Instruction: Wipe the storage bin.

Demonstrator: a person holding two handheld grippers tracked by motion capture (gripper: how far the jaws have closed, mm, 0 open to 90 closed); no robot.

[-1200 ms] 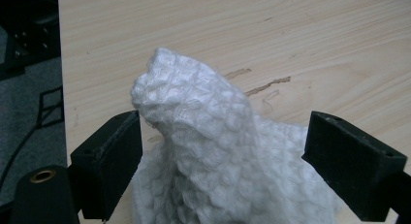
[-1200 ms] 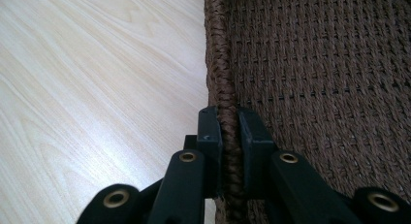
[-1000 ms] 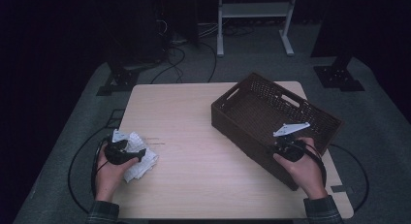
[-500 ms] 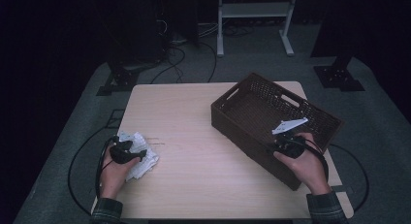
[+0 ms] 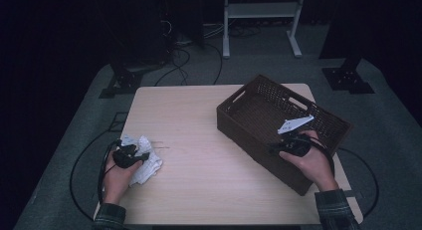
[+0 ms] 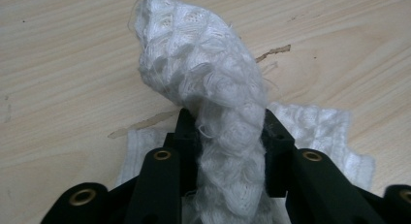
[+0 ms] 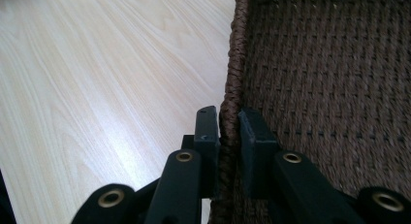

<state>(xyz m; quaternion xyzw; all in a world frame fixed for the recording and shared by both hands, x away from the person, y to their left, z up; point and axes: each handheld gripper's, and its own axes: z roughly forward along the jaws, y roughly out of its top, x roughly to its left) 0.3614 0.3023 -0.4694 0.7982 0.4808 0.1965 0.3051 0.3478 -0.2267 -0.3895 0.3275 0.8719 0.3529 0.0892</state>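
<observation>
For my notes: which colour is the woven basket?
Dark brown; the basket shows best in the right gripper view.

I see the pale wooden worktop (image 5: 209, 120) standing on grey carpeted floor (image 5: 388, 120). Beyond it stands a white metal frame (image 5: 261, 11), black cables (image 5: 184, 56) trail nearby, and two black stand bases (image 5: 348, 78) flank the worktop.

Bare table (image 5: 199, 115) between cloth (image 5: 144, 165) and basket (image 5: 259, 125)

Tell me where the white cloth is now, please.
In the high view the white cloth lies at the table's front left corner, pinched by the left gripper, far from the brown basket.
</observation>
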